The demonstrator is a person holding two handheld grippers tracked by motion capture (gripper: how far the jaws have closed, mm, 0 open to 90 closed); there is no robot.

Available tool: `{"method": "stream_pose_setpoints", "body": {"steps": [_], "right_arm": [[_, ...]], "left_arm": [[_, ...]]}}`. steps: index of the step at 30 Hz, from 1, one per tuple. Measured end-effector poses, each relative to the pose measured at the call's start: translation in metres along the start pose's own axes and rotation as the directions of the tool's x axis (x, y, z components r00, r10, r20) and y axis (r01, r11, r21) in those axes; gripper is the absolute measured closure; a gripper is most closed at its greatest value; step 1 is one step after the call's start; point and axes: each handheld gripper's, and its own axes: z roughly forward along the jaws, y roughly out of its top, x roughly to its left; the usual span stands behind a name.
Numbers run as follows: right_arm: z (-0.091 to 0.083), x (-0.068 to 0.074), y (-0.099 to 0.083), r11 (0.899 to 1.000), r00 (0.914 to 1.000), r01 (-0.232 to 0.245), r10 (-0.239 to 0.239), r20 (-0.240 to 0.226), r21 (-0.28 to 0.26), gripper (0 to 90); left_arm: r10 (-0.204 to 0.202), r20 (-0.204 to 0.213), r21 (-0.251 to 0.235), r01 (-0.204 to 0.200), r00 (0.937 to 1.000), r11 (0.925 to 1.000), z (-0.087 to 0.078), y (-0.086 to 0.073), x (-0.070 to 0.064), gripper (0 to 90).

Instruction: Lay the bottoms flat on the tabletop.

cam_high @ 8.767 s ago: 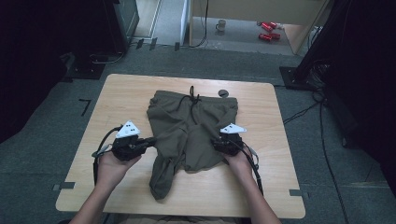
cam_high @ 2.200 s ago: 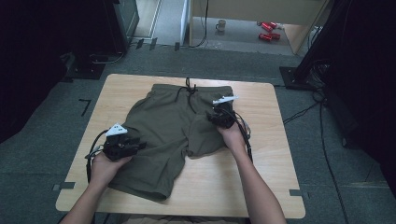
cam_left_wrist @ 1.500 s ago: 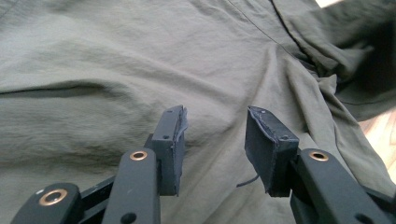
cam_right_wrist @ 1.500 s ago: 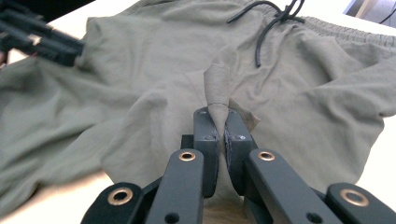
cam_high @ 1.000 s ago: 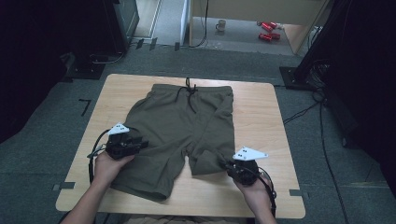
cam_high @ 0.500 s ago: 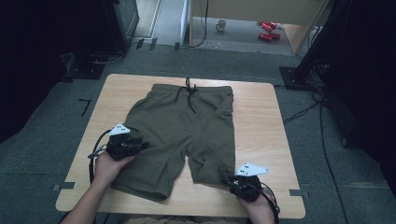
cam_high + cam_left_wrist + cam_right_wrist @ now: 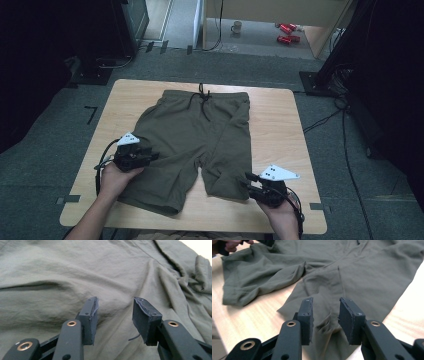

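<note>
The olive shorts [image 7: 200,145] lay spread flat on the wooden tabletop [image 7: 280,135], long axis running away from the person: waistband and dark drawstring [image 7: 202,102] at the far edge, the two leg openings toward the near edge. The right leg's hem [image 7: 230,192] lay directly ahead of the right gripper [image 7: 252,184], just past its tips; in the right gripper view that hem sat between and just beyond the fingers [image 7: 308,315], which stood moderately apart with nothing clamped. By my reading, the coming move turned on this: the hem was straight in front of that gripper, so a short push forward and a close would take it. The left gripper [image 7: 150,157] rested over the outer part of the left leg [image 7: 155,185], farther up the cloth from its hem; in the left gripper view its fingers [image 7: 91,315] were spread wider, with cloth lying under and between them but not pinched. The right hand [image 7: 280,212] was thus the nearer to a free edge. No brand, label or writing could be read on the shorts or tabletop.
</note>
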Motion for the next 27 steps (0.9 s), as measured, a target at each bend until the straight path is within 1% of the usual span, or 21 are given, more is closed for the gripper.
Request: {"method": "stream_pose_setpoints", "body": {"steps": [3,6,7,11,12,14,16,17,19,21,24,27], "right_arm": [[0.006,-0.006,0.006,1.0,1.0,-0.003,0.003,-0.006,-0.006,61.9],[0.016,-0.015,0.011,1.0,0.9985,-0.021,0.02,-0.051,-0.005,59.2],[0.019,-0.017,0.012,1.0,0.9983,-0.021,0.021,-0.054,-0.01,59.0],[0.032,-0.024,0.021,1.0,0.9983,0.006,-0.006,-0.058,-0.006,55.9],[0.036,-0.026,0.023,1.0,0.998,0.01,-0.011,-0.062,-0.004,55.3],[0.044,-0.029,0.026,1.0,0.9976,0.019,-0.019,-0.066,0.0,53.8],[0.052,-0.033,0.029,1.0,0.9971,0.015,-0.014,-0.075,0.015,52.4],[0.057,-0.034,0.03,1.0,0.9967,0.024,-0.022,-0.078,0.017,51.3],[0.064,-0.036,0.032,0.999,0.9958,0.038,-0.036,-0.084,0.026,49.8],[0.069,-0.038,0.034,0.999,0.9954,0.041,-0.039,-0.088,0.029,49.0],[0.078,-0.04,0.037,0.998,0.995,0.046,-0.042,-0.09,0.041,47.1],[0.089,-0.042,0.039,0.997,0.9943,0.045,-0.038,-0.1,0.064,45.0]], "left_arm": [[0.004,0.003,0.007,-0.004,1.0,1.0,0.003,0.0,0.0,54.6],[0.013,0.0,0.014,-0.013,0.9999,0.9998,0.005,0.0,0.0,54.1],[0.015,0.0,0.013,-0.015,0.9999,0.9998,0.006,0.0,0.0,53.7],[0.017,0.001,0.013,-0.017,0.9998,0.9998,0.008,0.002,0.003,53.5],[0.029,0.008,0.016,-0.029,0.9996,0.9995,0.011,0.003,0.005,54.0],[0.047,-0.006,0.05,-0.047,0.9989,0.9977,0.018,0.006,0.009,55.1],[0.037,-0.005,0.06,-0.036,0.9993,0.9976,0.025,0.011,0.014,55.6],[0.038,-0.004,0.061,-0.037,0.9993,0.9975,0.027,0.014,0.015,55.6],[0.056,-0.001,0.043,-0.056,0.9984,0.9975,0.032,0.018,0.015,55.5],[0.066,-0.006,0.04,-0.066,0.9978,0.997,0.036,0.021,0.017,55.4],[0.054,-0.005,0.051,-0.053,0.9985,0.9973,0.04,0.024,0.019,55.1],[0.048,-0.005,0.06,-0.048,0.9988,0.9971,0.04,0.023,0.02,55.0]]}}
